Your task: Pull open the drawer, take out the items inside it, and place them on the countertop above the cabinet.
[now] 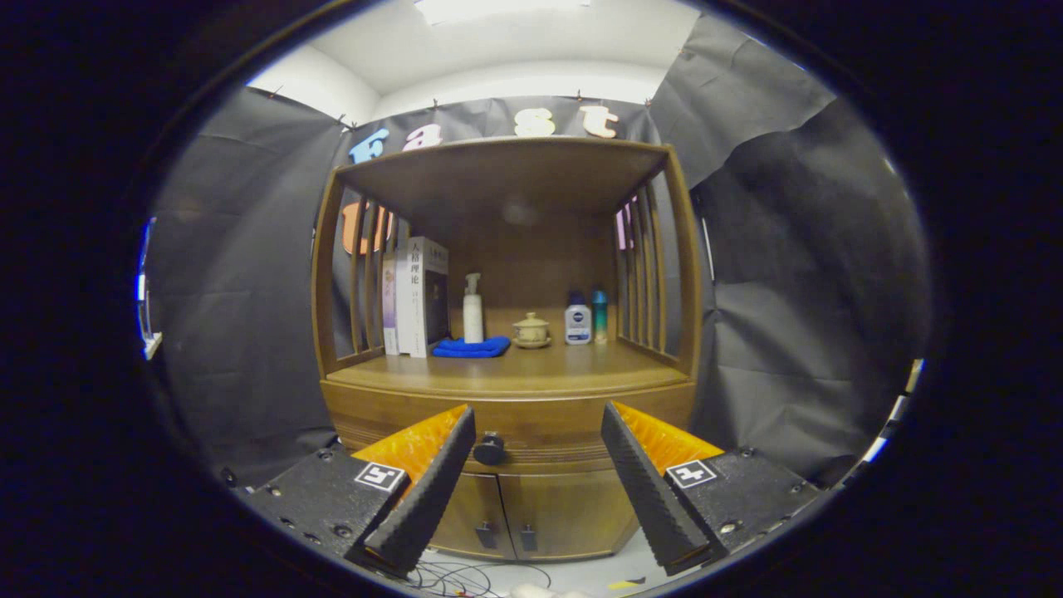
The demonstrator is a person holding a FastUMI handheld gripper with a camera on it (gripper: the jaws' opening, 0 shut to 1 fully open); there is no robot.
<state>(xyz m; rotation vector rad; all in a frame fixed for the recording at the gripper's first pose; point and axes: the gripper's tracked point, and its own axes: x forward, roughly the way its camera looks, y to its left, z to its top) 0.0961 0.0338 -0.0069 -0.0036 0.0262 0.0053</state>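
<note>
Gripper (538, 432): nearest to us, fingers spread wide, nothing held; we see both fingers (423, 490) angled toward the cabinet front.
Drawer knob: small dark round knob (489, 449) sits just beside the inner edge of the left finger, between the two fingers; we cannot tell if it touches.
Drawer: brown wooden drawer front (540, 428) with a ridged lower band, closed flush in the cabinet, just ahead of the fingers.
Lower doors: two brown wooden cabinet doors (519, 515) under the drawer, each with a small dark handle, shut.
Countertop: brown wooden countertop (581, 370) above the drawer, beyond the fingers, under a slatted-side wooden hutch (507, 170).
Books: upright white and purple books (411, 297) at the countertop's left, against the slats.
Cloth: folded blue cloth (472, 347) just right of the books.
Pump bottle: white pump bottle (472, 309) standing at the cloth's back edge.
Jar: small beige lidded ceramic jar (531, 330) on a saucer, mid countertop.
Bottles: white bottle with dark blue cap (577, 321) and teal cylindrical bottle (600, 316), side by side right of the jar.
Floor: loose thin cables (465, 575) in front of the cabinet.
</note>
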